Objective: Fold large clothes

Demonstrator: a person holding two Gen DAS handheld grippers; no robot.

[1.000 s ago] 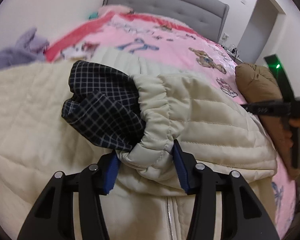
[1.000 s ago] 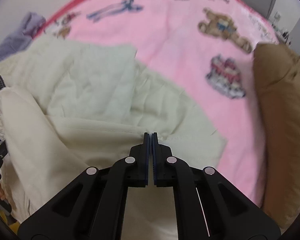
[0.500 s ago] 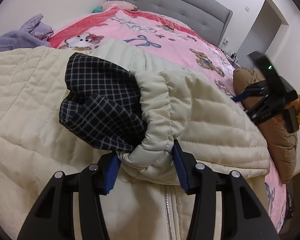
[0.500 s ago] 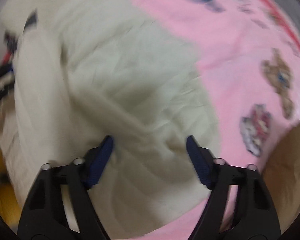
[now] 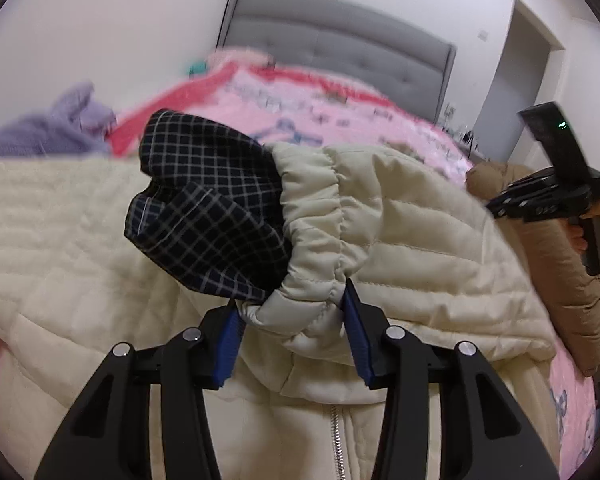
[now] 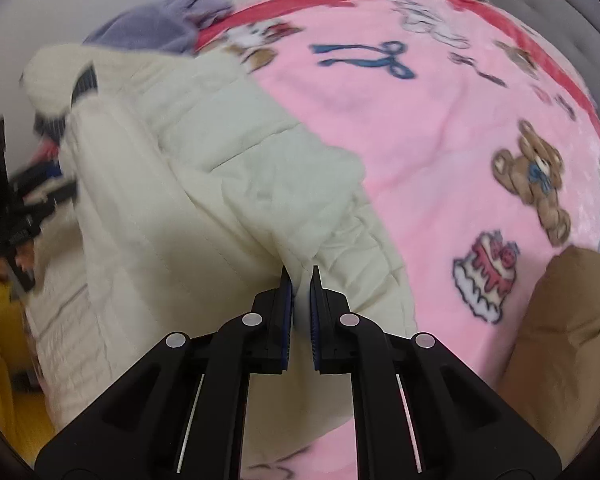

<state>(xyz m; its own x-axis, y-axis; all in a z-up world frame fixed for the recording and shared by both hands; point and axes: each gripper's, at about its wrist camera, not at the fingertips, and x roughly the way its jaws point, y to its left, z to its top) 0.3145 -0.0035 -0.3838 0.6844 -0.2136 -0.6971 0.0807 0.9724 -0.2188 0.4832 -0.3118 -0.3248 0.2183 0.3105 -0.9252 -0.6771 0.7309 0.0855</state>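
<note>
The jacket [image 5: 400, 240] is cream, quilted and padded, lying across the pink blanket [image 6: 440, 120] and filling the centre and lower left of both views. Its elastic cuff [image 5: 312, 232] is gathered, with a dark checked lining [image 5: 208, 208] bulging out of it at centre left. A zip [image 5: 336, 440] runs down at lower centre.

My left gripper [image 5: 292, 324] has its jaws partly apart, clamped on the cuff's padded edge, both blue pads [image 5: 358, 340] pressing the fabric.

My right gripper [image 6: 300, 280] has its jaws nearly together, pinching a thin fold of the jacket at lower centre. A brown garment [image 6: 560, 340] lies at lower right, a purple one [image 6: 160, 24] at upper left.
</note>
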